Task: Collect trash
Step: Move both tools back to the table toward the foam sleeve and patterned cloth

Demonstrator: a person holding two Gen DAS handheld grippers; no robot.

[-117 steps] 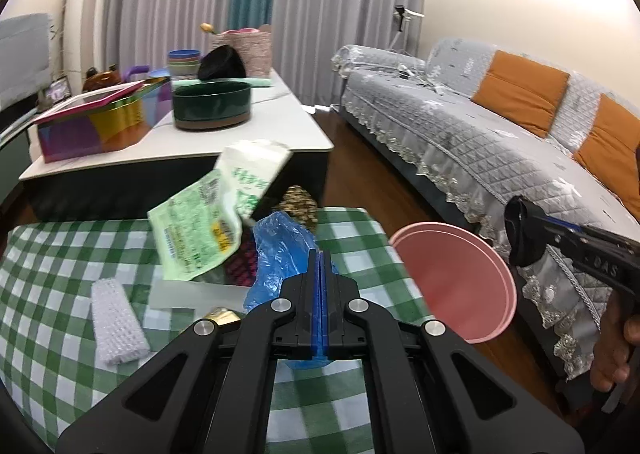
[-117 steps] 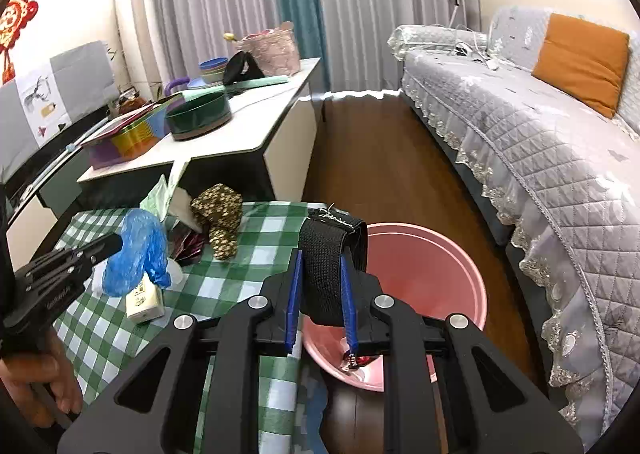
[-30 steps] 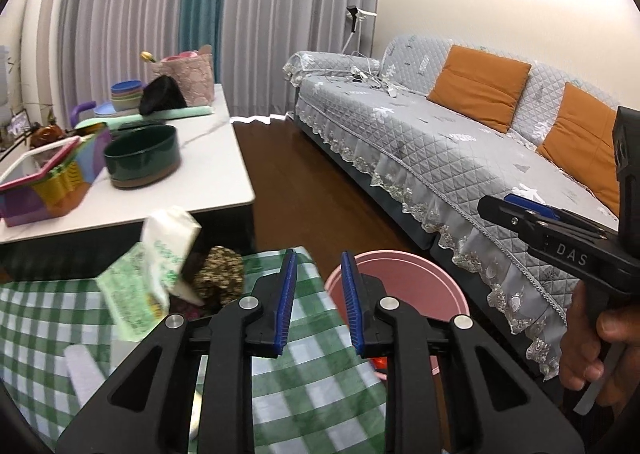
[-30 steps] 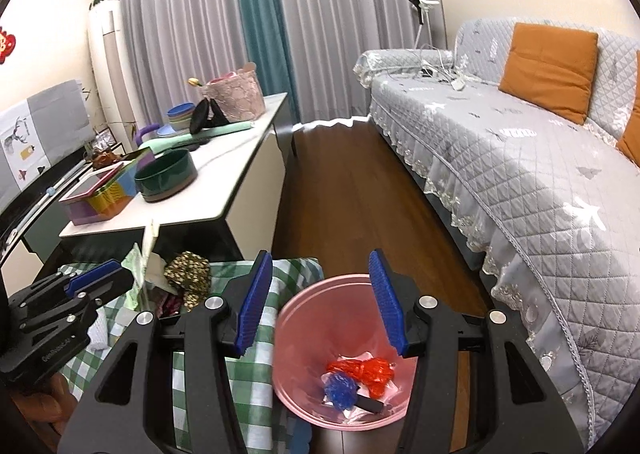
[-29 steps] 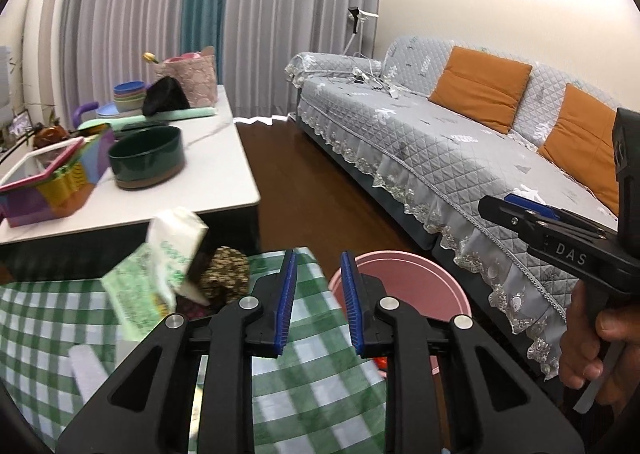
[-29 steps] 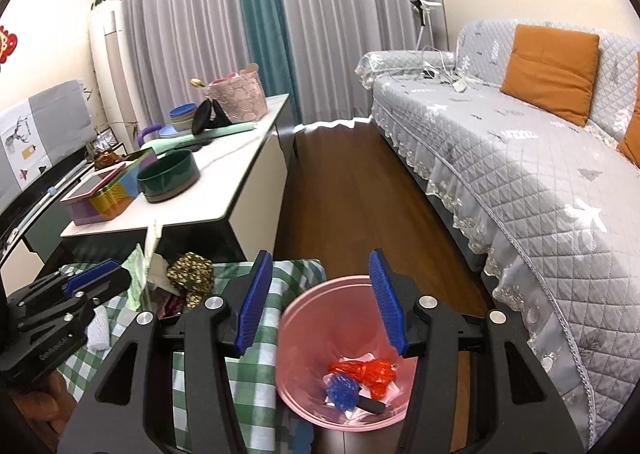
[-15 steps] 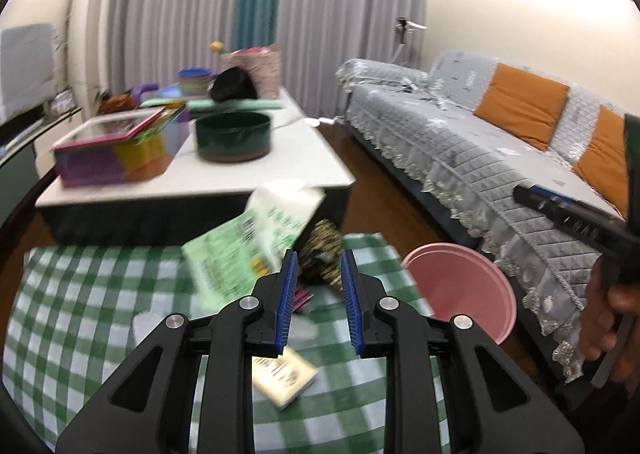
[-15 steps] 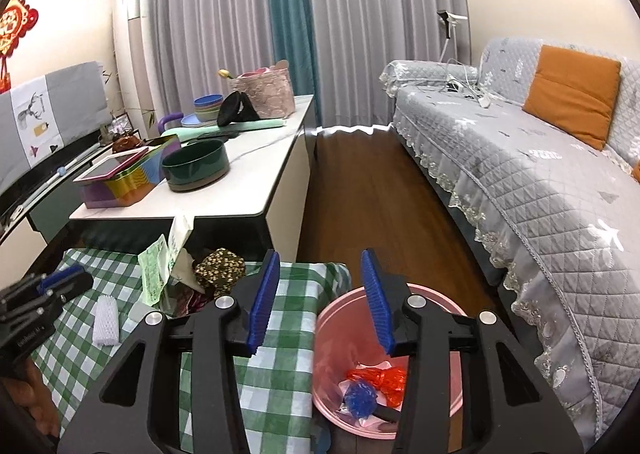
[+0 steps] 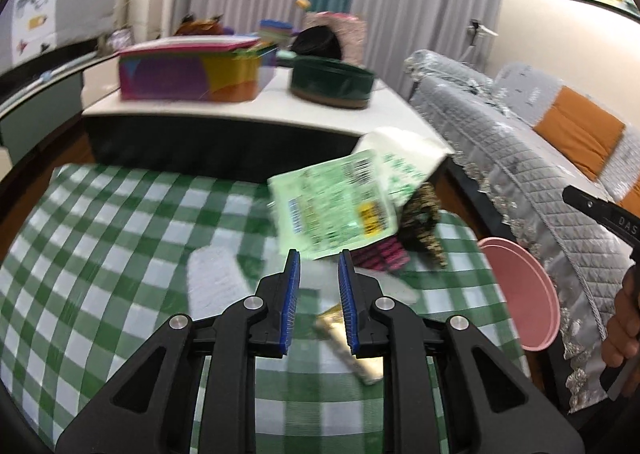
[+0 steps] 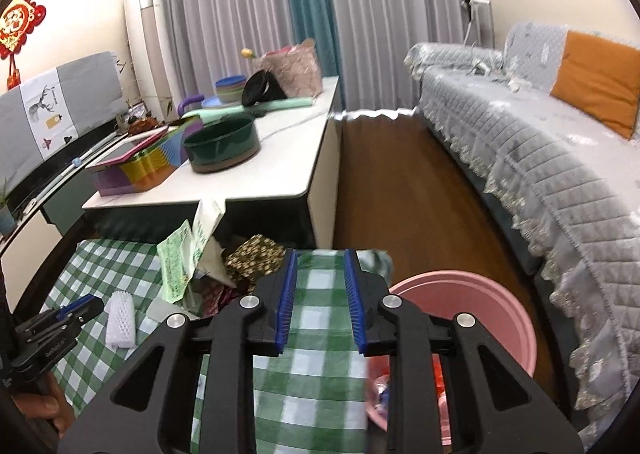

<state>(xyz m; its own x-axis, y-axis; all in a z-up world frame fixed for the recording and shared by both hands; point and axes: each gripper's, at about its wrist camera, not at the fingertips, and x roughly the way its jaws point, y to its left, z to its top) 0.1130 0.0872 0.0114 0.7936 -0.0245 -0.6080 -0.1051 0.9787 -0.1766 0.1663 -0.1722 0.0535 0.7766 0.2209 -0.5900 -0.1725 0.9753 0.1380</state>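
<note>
Both my grippers empty: left gripper (image 9: 316, 282) narrowly parted, aimed at the small carton (image 9: 352, 346) at frame centre for the next pickup; right gripper (image 10: 320, 294) jaws just narrowing, nothing between them. Pink bin (image 10: 500, 302) lower right, trash inside.

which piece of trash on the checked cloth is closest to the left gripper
The small gold-edged packet, lying flat just under the tips of the left gripper. The white mesh sleeve, green printed bag and pink wrapper all lie farther off.

Left tool (image 9: 319, 274) empty, jaws parted, above green packet (image 9: 336, 210).
</note>
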